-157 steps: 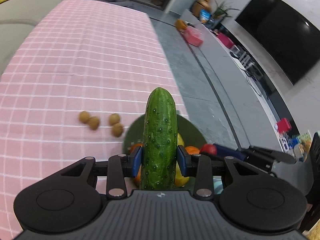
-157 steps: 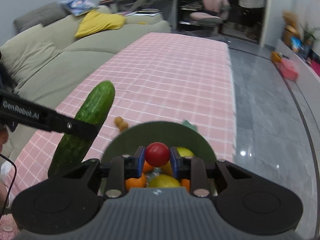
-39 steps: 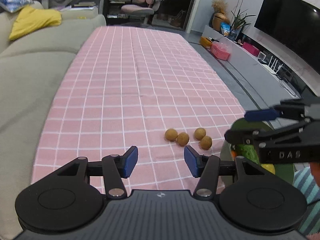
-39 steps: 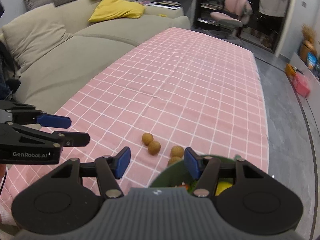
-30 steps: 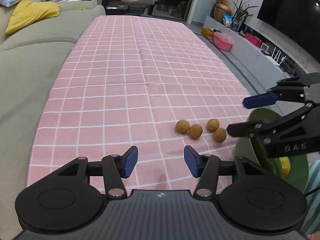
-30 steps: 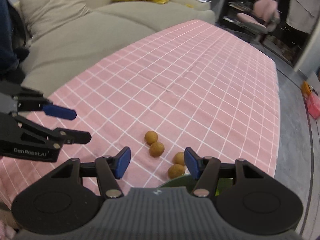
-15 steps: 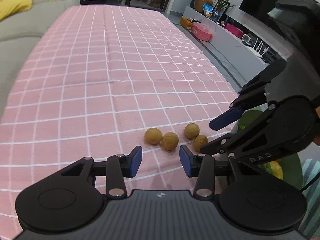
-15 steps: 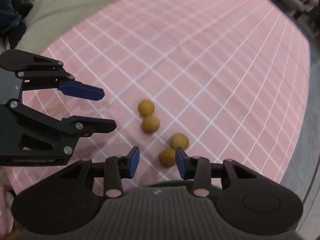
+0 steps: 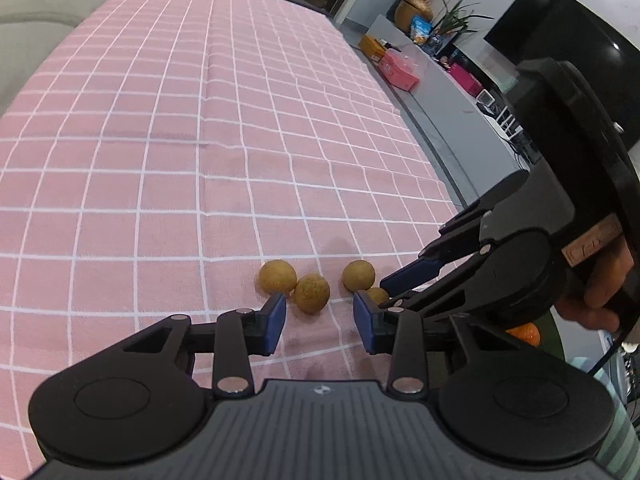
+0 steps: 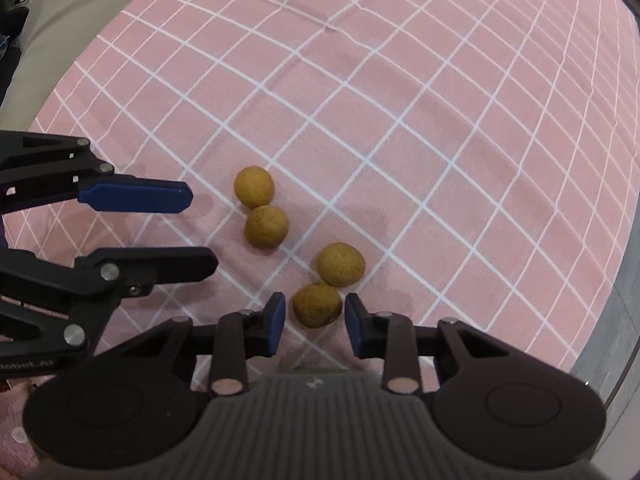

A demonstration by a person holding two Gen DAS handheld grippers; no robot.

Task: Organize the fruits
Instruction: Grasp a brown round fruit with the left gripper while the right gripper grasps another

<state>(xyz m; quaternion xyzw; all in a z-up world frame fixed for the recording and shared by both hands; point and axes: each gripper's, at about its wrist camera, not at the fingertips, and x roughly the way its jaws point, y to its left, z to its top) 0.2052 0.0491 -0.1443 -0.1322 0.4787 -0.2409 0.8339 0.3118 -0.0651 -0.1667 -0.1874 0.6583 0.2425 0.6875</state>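
Note:
Four small brown round fruits lie in two pairs on the pink checked tablecloth [image 9: 160, 140]. My right gripper [image 10: 315, 322] points straight down, and its jaws are closing around the nearest fruit [image 10: 317, 305]. Thin gaps still show between that fruit and the blue pads. In the left wrist view the right gripper [image 9: 384, 292] straddles this same fruit [image 9: 376, 294]. My left gripper [image 9: 320, 320] is open and its jaws are narrowing. Another fruit [image 9: 312, 293] sits just ahead of its tips. In the right wrist view the left gripper [image 10: 202, 232] stands beside that fruit [image 10: 266, 226].
A dark green bowl [image 9: 554, 336] with an orange [image 9: 524, 332] sits at the table's right edge, behind the right gripper. A person's hand [image 9: 600, 292] holds that gripper. A beige sofa [image 9: 40, 20] runs along the left. Grey floor and a TV console [image 9: 440, 80] lie to the right.
Both grippers came down toward the brown fruits and their jaws narrowed. The right gripper tipped over to look straight down. The cucumber and tomato held earlier are no longer in the jaws.

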